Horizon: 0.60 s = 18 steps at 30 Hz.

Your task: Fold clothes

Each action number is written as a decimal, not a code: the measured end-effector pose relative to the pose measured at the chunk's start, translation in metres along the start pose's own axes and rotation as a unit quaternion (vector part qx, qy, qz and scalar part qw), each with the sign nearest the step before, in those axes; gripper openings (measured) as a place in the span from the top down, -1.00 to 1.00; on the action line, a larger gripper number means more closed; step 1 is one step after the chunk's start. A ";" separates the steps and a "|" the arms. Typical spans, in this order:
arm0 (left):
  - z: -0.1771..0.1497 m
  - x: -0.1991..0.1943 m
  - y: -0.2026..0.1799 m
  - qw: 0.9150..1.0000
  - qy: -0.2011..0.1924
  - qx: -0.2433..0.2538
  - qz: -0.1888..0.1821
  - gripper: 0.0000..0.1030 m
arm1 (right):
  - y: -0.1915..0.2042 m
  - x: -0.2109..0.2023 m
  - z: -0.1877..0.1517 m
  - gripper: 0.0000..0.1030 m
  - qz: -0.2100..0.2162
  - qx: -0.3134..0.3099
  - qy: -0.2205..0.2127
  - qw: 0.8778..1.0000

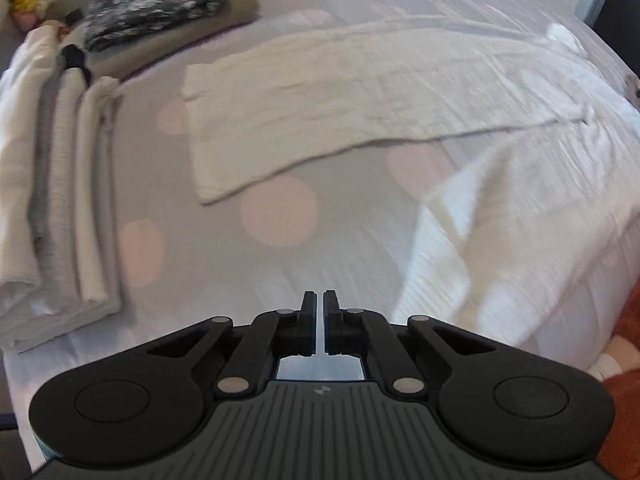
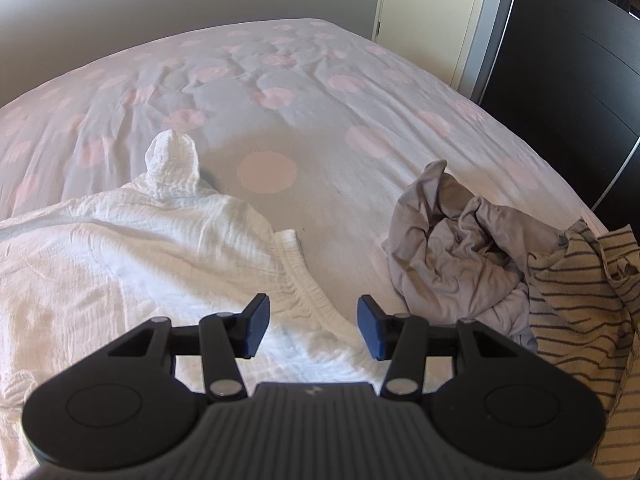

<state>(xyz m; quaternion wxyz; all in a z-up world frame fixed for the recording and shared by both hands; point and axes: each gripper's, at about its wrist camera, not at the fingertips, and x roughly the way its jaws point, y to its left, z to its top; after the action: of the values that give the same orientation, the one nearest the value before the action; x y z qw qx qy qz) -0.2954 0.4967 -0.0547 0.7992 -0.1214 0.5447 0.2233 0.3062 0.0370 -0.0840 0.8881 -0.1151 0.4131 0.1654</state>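
Note:
A pair of white crinkled trousers (image 1: pixel 360 80) lies spread on the bed, one leg stretched to the left, the other (image 1: pixel 520 216) bunched at the right. My left gripper (image 1: pixel 319 320) is shut and empty above the bedsheet, short of the trousers. In the right wrist view the trousers (image 2: pixel 140 248) lie at the left, with the elastic waistband (image 2: pixel 308 280) between my fingers. My right gripper (image 2: pixel 312 326) is open just above the waistband.
A stack of folded white and grey clothes (image 1: pixel 60 184) lies at the left, with a dark patterned folded item (image 1: pixel 156 4) on a beige cushion behind it. A crumpled grey garment (image 2: pixel 460 248) and a striped garment (image 2: pixel 588 320) lie at the right. The spotted bedsheet (image 2: pixel 280 92) stretches beyond.

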 end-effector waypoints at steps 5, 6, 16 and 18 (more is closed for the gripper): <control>0.008 0.006 0.016 0.997 0.021 -0.024 -0.067 0.92 | 0.005 0.013 0.003 -0.01 0.003 -0.001 0.005 1.000; 0.005 0.007 0.010 0.997 0.025 -0.012 -0.077 0.82 | 0.007 0.015 0.003 -0.01 0.003 -0.005 0.007 1.000; -0.031 0.030 -0.037 0.988 0.071 0.046 -0.126 0.18 | 0.011 0.025 -0.004 -0.01 0.002 -0.015 0.018 1.000; -0.035 0.033 -0.042 0.987 0.080 0.055 -0.124 0.22 | 0.012 0.021 -0.005 -0.01 0.004 -0.017 0.016 1.000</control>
<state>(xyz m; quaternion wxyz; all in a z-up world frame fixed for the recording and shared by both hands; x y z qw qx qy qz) -0.2936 0.4525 -0.1005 0.7801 -0.1614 0.5990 0.0814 0.3107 0.0510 -0.1043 0.8786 -0.1308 0.4251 0.1739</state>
